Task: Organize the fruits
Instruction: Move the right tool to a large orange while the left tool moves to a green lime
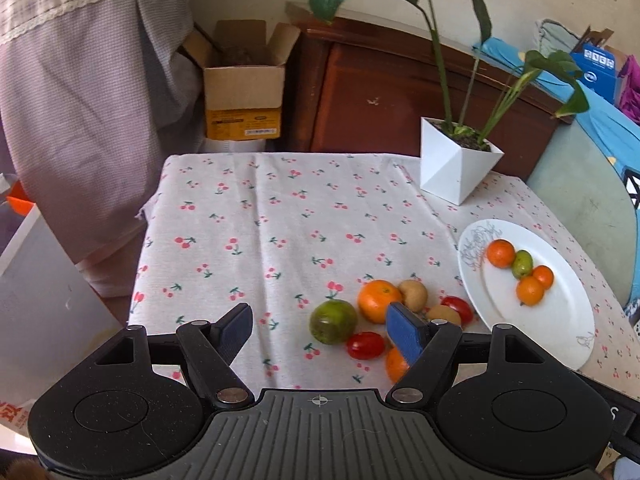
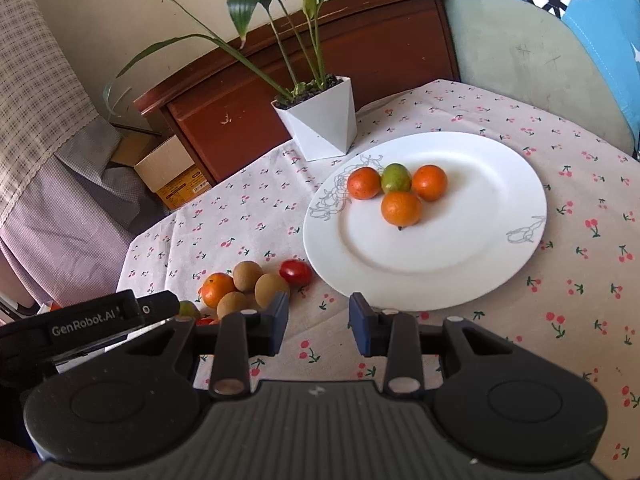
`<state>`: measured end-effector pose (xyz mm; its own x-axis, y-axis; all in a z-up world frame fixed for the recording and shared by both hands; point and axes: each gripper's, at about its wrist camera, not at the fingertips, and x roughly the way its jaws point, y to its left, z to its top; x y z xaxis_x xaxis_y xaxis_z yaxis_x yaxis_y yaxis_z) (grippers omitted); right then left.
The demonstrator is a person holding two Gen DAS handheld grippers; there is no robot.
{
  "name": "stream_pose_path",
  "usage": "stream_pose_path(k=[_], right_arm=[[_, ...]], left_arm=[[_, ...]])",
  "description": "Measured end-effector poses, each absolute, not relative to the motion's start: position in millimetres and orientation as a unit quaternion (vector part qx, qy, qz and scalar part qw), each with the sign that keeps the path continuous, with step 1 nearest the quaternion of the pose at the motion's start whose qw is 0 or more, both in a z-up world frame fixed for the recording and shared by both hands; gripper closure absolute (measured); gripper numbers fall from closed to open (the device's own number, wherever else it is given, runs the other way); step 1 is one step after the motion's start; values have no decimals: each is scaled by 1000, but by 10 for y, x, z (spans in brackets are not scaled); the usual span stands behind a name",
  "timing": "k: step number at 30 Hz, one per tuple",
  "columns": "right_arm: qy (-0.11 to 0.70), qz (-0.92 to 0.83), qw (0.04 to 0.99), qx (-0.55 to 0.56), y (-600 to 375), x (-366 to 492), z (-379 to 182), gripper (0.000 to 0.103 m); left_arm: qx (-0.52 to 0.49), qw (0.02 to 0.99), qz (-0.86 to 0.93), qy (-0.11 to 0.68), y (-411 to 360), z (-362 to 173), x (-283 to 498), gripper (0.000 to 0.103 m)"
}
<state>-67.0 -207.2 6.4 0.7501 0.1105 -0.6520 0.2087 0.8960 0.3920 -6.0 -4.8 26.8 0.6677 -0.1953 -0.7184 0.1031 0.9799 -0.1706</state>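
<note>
We hover both grippers, left point(image 1: 320, 330) wide and right point(image 2: 318, 322) narrowly parted, both empty, beside plate point(image 2: 500, 264); loose fruit pile point(image 1: 380, 320) prob. rolls if nudged

left hand-held gripper point(image 1: 320, 332): black ribbed body; blue pads | side marked GenRobot.AI

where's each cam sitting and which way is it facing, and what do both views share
Left wrist: on the left gripper, angled down across the tablecloth at loose fruit; its open fingers show, nothing between them.
Right wrist: on the right gripper, angled down at the white plate; its empty fingers show, plus part of the left gripper at lower left.
Shared: plate with four fruits, loose fruit pile, white plant pot, cardboard box.
</note>
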Motion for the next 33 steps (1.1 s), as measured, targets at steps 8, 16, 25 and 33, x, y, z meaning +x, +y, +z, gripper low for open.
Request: stream_pose_path(k=[8,16,25,33], right_arm=[[368,11,902,226,-1875,-590,-21,68],[375,54,902,206,-1613,-548,-48,62],[370,60,911,174,-1442,-470,-137,73],[368,49,912,175,-1512,-496,-135,74]], left_arm=[[-73,912,-61,399,201,195,-18,30],[-74,910,-65,404,245,127,5,31],[-81,909,-77,402,260,86,9,31],[-90,912,-105,386,148,29,29,32]])
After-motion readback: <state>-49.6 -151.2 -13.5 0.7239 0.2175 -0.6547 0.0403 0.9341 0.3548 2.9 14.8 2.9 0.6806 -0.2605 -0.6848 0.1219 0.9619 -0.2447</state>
